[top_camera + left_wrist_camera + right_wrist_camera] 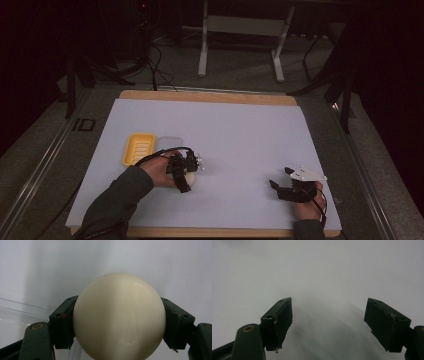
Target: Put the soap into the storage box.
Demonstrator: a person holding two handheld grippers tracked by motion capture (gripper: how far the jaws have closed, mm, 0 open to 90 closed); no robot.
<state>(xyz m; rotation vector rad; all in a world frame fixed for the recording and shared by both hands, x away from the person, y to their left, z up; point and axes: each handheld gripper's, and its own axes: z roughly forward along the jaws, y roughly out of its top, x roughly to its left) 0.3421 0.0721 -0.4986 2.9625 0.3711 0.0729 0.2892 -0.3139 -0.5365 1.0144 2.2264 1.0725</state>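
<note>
At the left of the high view, a shallow yellow plastic soap dish (138,148) with a ribbed floor lies on the pale white sheet (235,130) that covers the wooden table (207,96), and a clear plastic lid or tray (170,142), hard to make out, lies just beside the dish on its right. Just in front of these, the person's left hand (159,171), coming out of a dark sleeve (116,202), holds the left gripper (191,176) low over the sheet, with its black cable looping over the hand. In the left gripper view, the two black jaws are clamped on a smooth, cream-white rounded bar of soap (119,317), one pad pressed against each flank, so the soap sits between the jaws just above or on the white sheet; whether it touches the sheet cannot be told. A clear plastic edge (22,305) shows at the left of that view. Well apart, toward the right front corner of the sheet, the right hand (310,207) holds the right gripper (280,179), which carries a grey three-cornered plate (306,174) on top. In the right gripper view, its jaws stand wide apart with nothing between them, above the bare white surface (324,277).
</note>
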